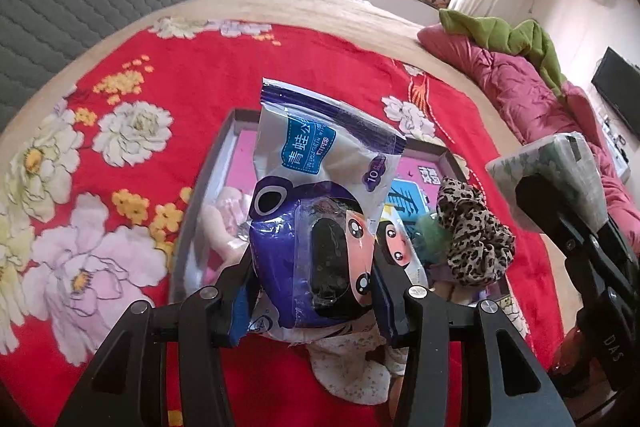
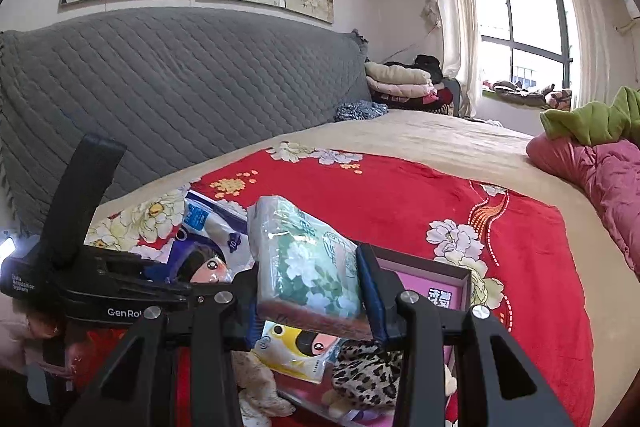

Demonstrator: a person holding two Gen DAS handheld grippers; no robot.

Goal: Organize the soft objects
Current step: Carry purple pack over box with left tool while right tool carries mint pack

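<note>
My left gripper (image 1: 316, 291) is shut on a blue and white wet-wipes pack (image 1: 320, 195) with a cartoon face, held above an open grey box (image 1: 200, 187) with a pink lining. In the box lie a leopard-print scrunchie (image 1: 472, 235), a pale pink soft item (image 1: 224, 223) and a yellow cartoon pack (image 2: 296, 347). My right gripper (image 2: 308, 287) is shut on a green floral tissue pack (image 2: 308, 259), held over the box's right side. The tissue pack (image 1: 560, 175) also shows at the right of the left wrist view. A floral cloth (image 1: 348, 367) lies below the left gripper.
The box sits on a red floral blanket (image 1: 160, 75) spread over a beige bed. A grey quilted headboard (image 2: 180, 87) stands behind. A pink duvet (image 1: 520, 87) with a green cloth (image 1: 508, 35) lies at the right. Folded clothes (image 2: 400, 83) are stacked near the window.
</note>
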